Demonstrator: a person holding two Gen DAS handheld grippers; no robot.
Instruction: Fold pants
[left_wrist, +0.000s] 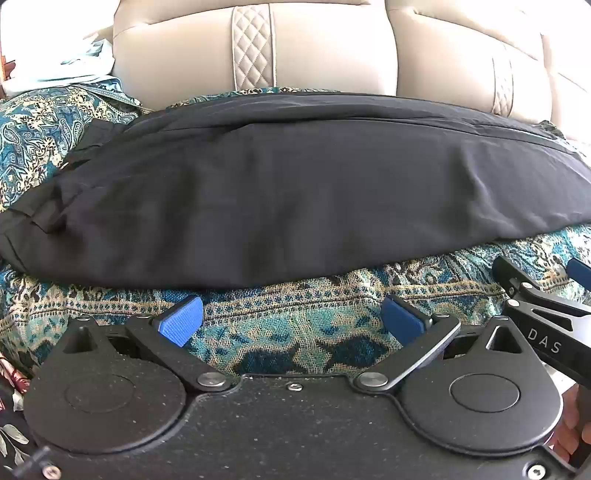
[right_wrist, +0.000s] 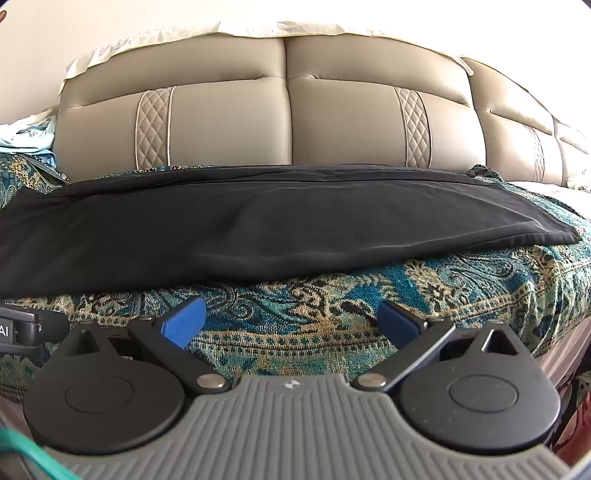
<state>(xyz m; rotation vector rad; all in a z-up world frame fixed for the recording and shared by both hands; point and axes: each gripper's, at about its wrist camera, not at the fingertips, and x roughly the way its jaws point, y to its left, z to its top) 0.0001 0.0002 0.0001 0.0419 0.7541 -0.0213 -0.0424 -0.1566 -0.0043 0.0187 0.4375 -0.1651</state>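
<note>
Black pants (left_wrist: 288, 192) lie folded lengthwise in a long band across a teal paisley sofa cover (left_wrist: 295, 325). They also show in the right wrist view (right_wrist: 258, 225), with the leg end at the right. My left gripper (left_wrist: 291, 317) is open and empty, a little in front of the pants' near edge. My right gripper (right_wrist: 291, 319) is open and empty, also just short of the near edge. The right gripper shows at the right edge of the left wrist view (left_wrist: 546, 295).
A beige leather sofa back (right_wrist: 288, 118) rises behind the pants. Light blue cloth (left_wrist: 74, 66) is piled at the far left. The paisley cover (right_wrist: 480, 295) drops off at the seat's front and right edge.
</note>
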